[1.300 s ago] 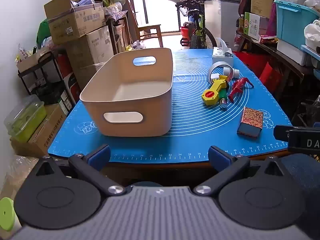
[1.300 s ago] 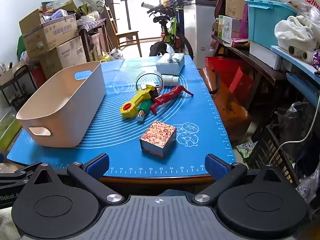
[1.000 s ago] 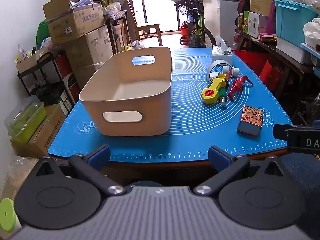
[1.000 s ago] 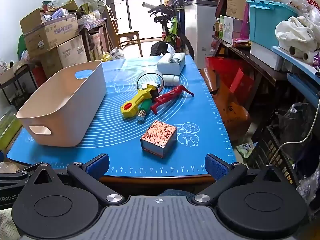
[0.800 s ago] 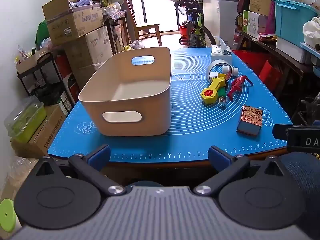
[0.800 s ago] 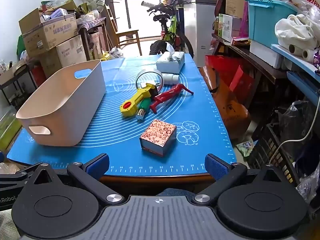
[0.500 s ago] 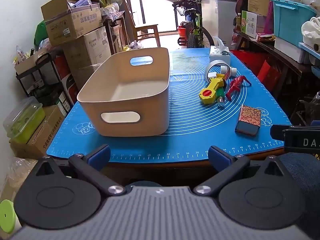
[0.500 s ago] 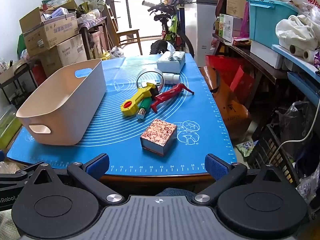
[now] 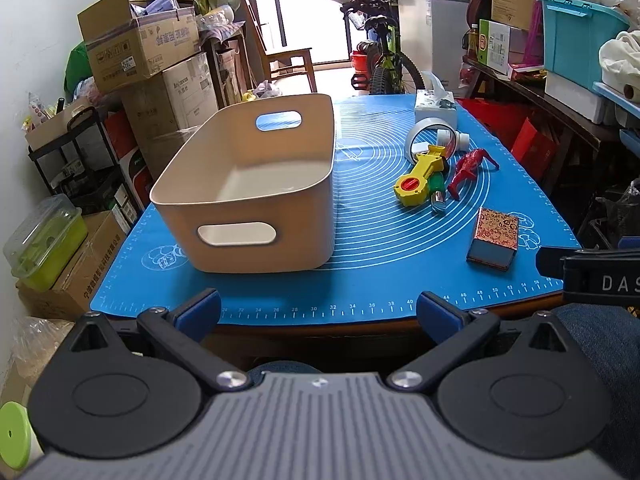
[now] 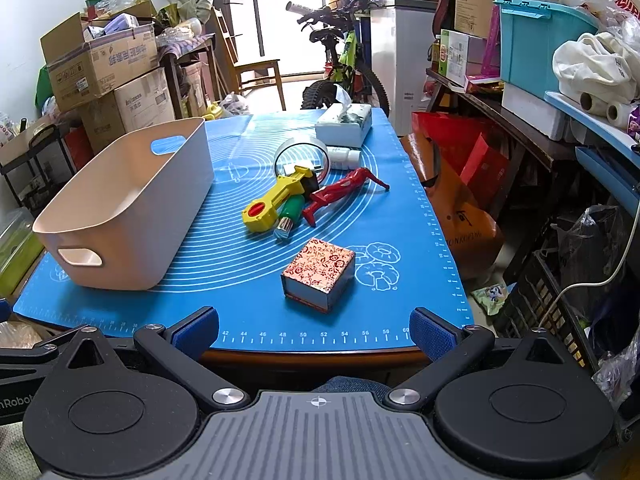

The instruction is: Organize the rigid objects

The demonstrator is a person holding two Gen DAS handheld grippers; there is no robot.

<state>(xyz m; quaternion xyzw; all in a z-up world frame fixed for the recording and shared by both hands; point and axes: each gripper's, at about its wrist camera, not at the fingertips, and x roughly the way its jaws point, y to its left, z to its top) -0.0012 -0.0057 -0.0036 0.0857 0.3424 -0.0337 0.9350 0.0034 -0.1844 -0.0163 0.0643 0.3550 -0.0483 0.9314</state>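
Note:
An empty beige bin (image 9: 256,184) (image 10: 132,204) stands on the left of the blue mat (image 9: 372,280). To its right lie a red patterned box (image 9: 494,238) (image 10: 320,274), a yellow toy tool (image 9: 418,174) (image 10: 276,200), a green-capped item (image 10: 290,212), a red figure (image 9: 468,168) (image 10: 344,192), a tape roll (image 9: 430,138) (image 10: 302,156) and a small white bottle (image 10: 344,158). My left gripper (image 9: 318,310) is open, before the table's near edge. My right gripper (image 10: 314,330) is open, just short of the patterned box.
A tissue box (image 9: 436,106) (image 10: 344,122) sits at the mat's far end. Cardboard boxes (image 9: 144,52) stack at the left, a bicycle (image 10: 340,68) stands behind the table, shelves with a teal crate (image 10: 540,40) at the right.
Both grippers have hardly moved; the left view has drifted slightly so the bin and objects sit a little further left. Nothing was grasped.

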